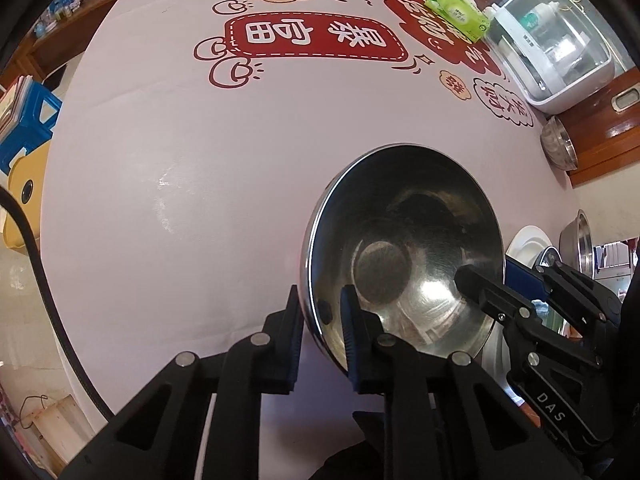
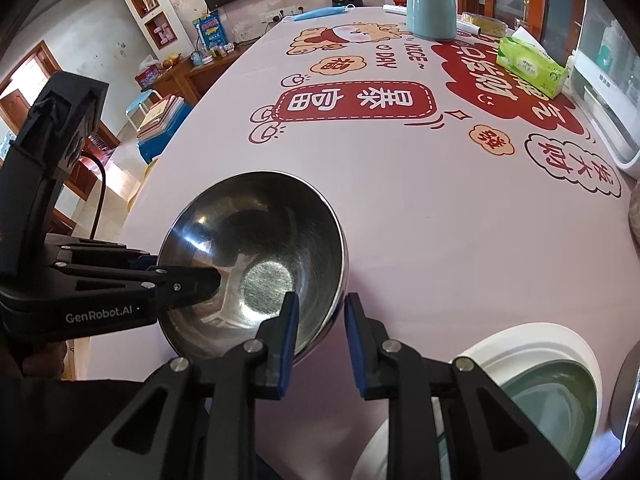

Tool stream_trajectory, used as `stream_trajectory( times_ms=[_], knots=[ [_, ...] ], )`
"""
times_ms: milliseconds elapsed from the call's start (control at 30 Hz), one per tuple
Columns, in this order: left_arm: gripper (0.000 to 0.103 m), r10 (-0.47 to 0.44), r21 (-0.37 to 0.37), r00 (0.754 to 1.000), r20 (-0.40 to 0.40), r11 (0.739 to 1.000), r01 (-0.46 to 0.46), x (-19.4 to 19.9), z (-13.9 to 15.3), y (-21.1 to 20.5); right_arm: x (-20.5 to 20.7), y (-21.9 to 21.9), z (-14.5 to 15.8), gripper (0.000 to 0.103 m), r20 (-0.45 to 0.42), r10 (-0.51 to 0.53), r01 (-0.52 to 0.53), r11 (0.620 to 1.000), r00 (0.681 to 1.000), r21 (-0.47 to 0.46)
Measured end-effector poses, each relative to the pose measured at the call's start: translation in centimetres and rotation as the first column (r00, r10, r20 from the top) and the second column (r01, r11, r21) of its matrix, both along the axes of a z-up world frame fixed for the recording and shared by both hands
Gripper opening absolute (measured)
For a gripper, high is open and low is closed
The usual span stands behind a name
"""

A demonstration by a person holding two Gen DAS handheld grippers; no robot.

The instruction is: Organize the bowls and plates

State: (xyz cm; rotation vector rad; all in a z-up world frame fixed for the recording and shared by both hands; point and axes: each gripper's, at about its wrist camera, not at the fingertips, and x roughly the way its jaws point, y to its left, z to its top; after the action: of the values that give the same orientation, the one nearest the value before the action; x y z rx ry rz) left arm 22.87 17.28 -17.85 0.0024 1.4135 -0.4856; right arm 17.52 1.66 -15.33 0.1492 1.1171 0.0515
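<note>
Black-framed, blue-padded jaws of the left gripper (image 1: 322,334) are clamped on the near-left rim of a shiny round stainless steel bowl (image 1: 404,256), one finger outside the wall, the other inside. From the lower right of that view the right gripper (image 1: 476,280) reaches in and pinches the opposite rim, one black finger lying inside the bowl. Seen from the right wrist, its own jaws (image 2: 320,332) straddle the bowl's (image 2: 256,260) near edge, closed on it. The bowl sits low and centre on a pale pink tablecloth with red printed characters (image 2: 400,208). Just right of it, at the frame's lower right, lies a white plate with a grey-green centre (image 2: 560,380). Farther off, upper right, stand a green tissue pack (image 2: 532,66) and a teal ceramic jar (image 2: 431,10).
</note>
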Motion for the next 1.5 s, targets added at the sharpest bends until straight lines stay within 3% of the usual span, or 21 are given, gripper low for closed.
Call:
stream_trajectory(
  times_ms=[1067,1500],
  knots=[
    [0.016,-0.078,0.026,0.988,0.131,0.997,0.076,-6.2,5.2,-2.0,-5.9,-1.8,3.2,0.017,0.136,-0.032,0.036,0.999,0.99,-0.03],
    [0.016,-0.126,0.036,0.977,0.174,0.992,0.122,-9.9,7.2,-6.7,-10.4,-5.8,4.3,0.017,0.176,-0.065,0.072,0.997,0.982,-0.03]
  ],
)
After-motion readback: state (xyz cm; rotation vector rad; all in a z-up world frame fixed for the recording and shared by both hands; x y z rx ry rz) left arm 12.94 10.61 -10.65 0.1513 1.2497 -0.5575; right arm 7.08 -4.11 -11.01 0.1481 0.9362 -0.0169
